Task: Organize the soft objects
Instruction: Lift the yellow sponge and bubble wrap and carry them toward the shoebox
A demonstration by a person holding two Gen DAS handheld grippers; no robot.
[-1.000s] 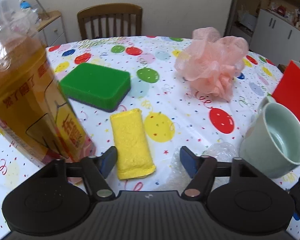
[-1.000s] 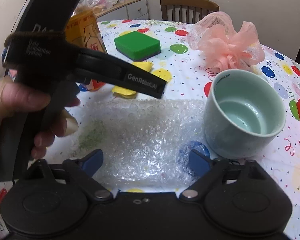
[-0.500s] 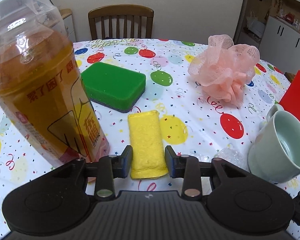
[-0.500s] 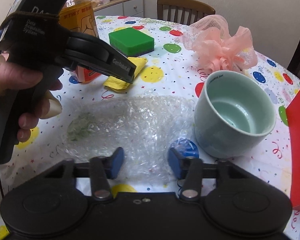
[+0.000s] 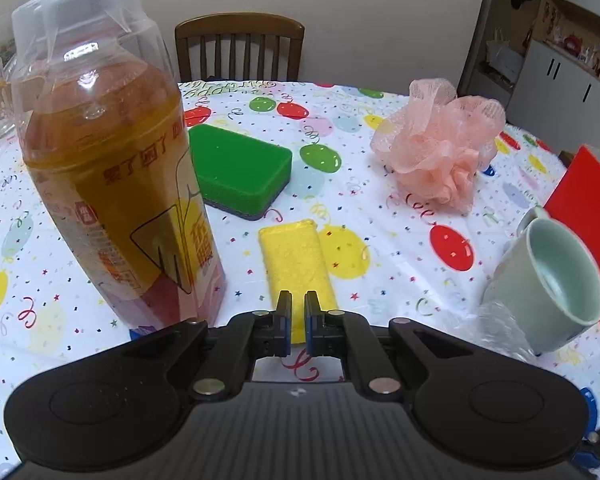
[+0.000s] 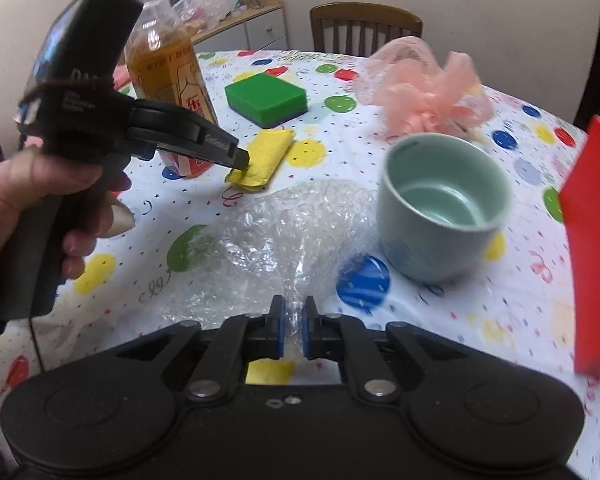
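Observation:
A yellow sponge (image 5: 296, 264) lies flat on the balloon tablecloth. My left gripper (image 5: 296, 320) has its jaws closing, and its pads press on the sponge's near end. In the right wrist view a hand holds that left gripper (image 6: 240, 158), its tip on the yellow sponge (image 6: 268, 152). My right gripper (image 6: 293, 320) has its jaws closing too, pinching the near edge of a crumpled sheet of bubble wrap (image 6: 284, 232), which bunches up toward the pads. A green sponge (image 5: 240, 168) and a pink mesh bath pouf (image 5: 436, 152) rest farther back.
A tall bottle of amber drink (image 5: 112, 184) stands close to the left of the yellow sponge. A pale green mug (image 6: 440, 208) sits right of the bubble wrap, with a red box (image 6: 592, 240) beyond it. A wooden chair (image 5: 240, 48) stands behind the table.
Both grippers went from wide open to shut. The left closed on the yellow sponge's near end. The right closed on the bubble wrap and gathered it toward itself.

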